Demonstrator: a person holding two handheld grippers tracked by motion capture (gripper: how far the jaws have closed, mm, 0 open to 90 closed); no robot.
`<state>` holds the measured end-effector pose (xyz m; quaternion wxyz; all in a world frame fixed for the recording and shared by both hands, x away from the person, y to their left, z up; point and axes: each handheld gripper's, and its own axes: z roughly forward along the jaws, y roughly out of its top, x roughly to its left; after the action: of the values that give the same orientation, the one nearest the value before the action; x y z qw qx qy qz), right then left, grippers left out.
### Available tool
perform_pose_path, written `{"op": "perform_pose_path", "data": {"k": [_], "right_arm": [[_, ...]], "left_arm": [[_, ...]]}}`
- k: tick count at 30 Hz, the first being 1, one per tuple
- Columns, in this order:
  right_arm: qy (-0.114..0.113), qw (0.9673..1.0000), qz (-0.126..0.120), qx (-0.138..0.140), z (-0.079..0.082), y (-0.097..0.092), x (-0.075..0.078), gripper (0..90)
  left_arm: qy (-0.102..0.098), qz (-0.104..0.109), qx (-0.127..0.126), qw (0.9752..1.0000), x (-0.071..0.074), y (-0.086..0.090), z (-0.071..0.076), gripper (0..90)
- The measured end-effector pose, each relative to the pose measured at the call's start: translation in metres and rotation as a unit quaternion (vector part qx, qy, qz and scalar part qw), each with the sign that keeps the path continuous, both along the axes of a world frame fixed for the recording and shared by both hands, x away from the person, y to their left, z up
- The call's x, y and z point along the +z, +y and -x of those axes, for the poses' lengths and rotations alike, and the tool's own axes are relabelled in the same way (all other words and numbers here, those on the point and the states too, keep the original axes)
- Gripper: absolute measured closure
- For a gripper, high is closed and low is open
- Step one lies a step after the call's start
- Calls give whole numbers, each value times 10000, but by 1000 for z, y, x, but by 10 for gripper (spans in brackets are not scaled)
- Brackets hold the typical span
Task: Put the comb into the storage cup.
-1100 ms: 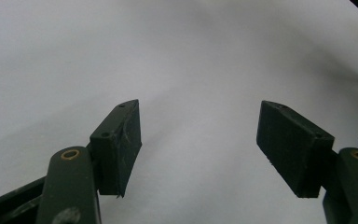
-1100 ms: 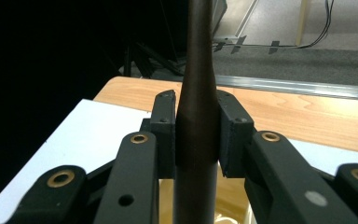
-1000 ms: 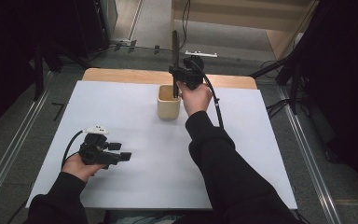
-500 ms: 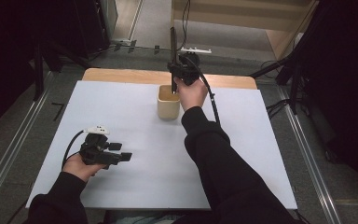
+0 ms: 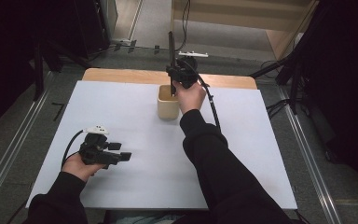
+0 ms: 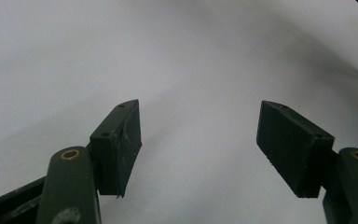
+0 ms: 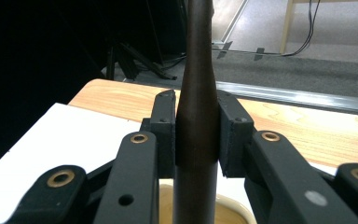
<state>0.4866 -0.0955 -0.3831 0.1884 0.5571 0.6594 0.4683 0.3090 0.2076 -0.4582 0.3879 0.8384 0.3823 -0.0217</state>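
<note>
A beige cup (image 5: pixel 168 108) stands on the white tabletop (image 5: pixel 121 112) near its far edge. My right gripper (image 5: pixel 173 77) hovers just above the cup, shut on a dark, slender utensil handle (image 5: pixel 170 46) that stands upright with its lower end down in the cup. In the right gripper view the pads (image 7: pixel 164 135) clamp the handle (image 7: pixel 198 70) from both sides, with the cup rim (image 7: pixel 235 207) below. My left gripper (image 5: pixel 121 156) rests low at the near left of the table, held in a hand, its jaws (image 6: pixel 198 144) wide open over bare white surface.
A strip of wooden tabletop (image 5: pixel 121 75) shows beyond the white sheet. Metal rails run along the floor on both sides (image 5: pixel 9 140). Dark stands and cables (image 5: pixel 279 70) sit behind and to the right of the table. A cable trails from the right gripper along the forearm.
The right hand has shifted only slightly above the cup, still gripping the handle. The left hand has stayed where it was.
</note>
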Motion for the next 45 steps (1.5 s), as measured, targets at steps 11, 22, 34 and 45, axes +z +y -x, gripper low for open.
{"op": "perform_pose_path", "data": {"k": [11, 22, 34, 45], "right_arm": [[30, 10000, 7, 11, 2, 1, -10, 699], [96, 9999, 28, 49, 7, -1, -16, 698], [151, 9998, 58, 73, 11, -5, -27, 698], [204, 9997, 105, 119, 13, -2, -33, 698]], "left_arm": [[-6, -62, -27, 10000, 0, -1, 0, 313], [-7, -59, -47, 10000, -1, -1, 1, 314], [7, -92, -40, 9999, -1, -1, 1, 314], [17, -113, -72, 9999, -2, -2, 0, 314]]}}
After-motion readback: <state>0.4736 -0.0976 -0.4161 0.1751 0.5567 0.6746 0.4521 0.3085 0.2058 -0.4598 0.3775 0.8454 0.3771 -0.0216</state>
